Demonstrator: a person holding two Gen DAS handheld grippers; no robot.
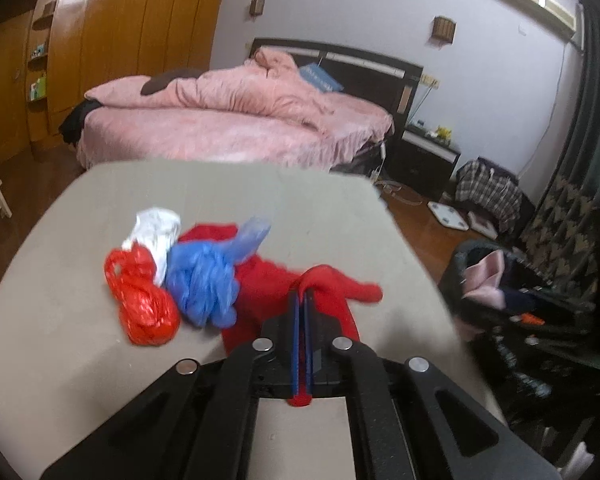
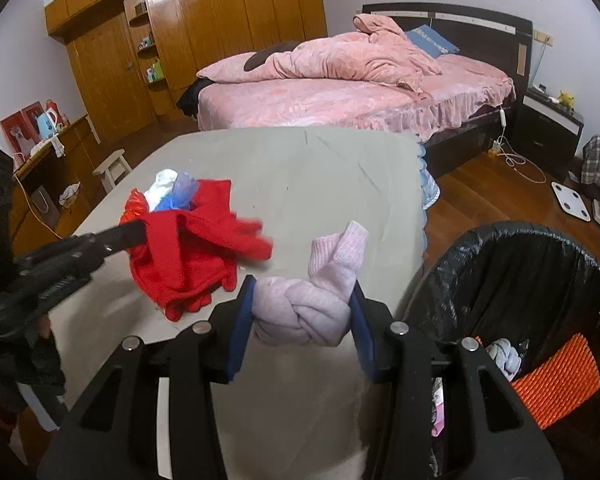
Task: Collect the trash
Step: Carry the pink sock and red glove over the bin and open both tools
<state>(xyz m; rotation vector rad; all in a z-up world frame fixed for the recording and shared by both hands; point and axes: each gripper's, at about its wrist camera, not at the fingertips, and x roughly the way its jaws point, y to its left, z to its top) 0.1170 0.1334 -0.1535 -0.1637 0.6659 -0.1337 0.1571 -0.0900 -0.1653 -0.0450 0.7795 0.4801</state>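
My left gripper (image 1: pixel 302 294) is shut on a fold of a red knitted cloth (image 1: pixel 336 284), lifting that fold off the grey table (image 1: pixel 80 360). The right wrist view shows the same gripper (image 2: pixel 134 232) biting the red cloth (image 2: pixel 188 264) from the left. My right gripper (image 2: pixel 302 288) is shut on a knotted pale pink cloth (image 2: pixel 300 308), held above the table's right edge. Beside the red cloth lie a crumpled red plastic bag (image 1: pixel 144 300), a blue bag (image 1: pixel 204 280) and a white bag (image 1: pixel 156 232). A bin with a black liner (image 2: pixel 520 232) stands right of the table.
The bin holds an orange ribbed item (image 2: pixel 556 384) and some cloth. A bed with pink bedding (image 2: pixel 340 92) lies beyond the table. A small white stool (image 2: pixel 114 168) stands left of it, and a scale (image 2: pixel 570 200) lies on the wooden floor.
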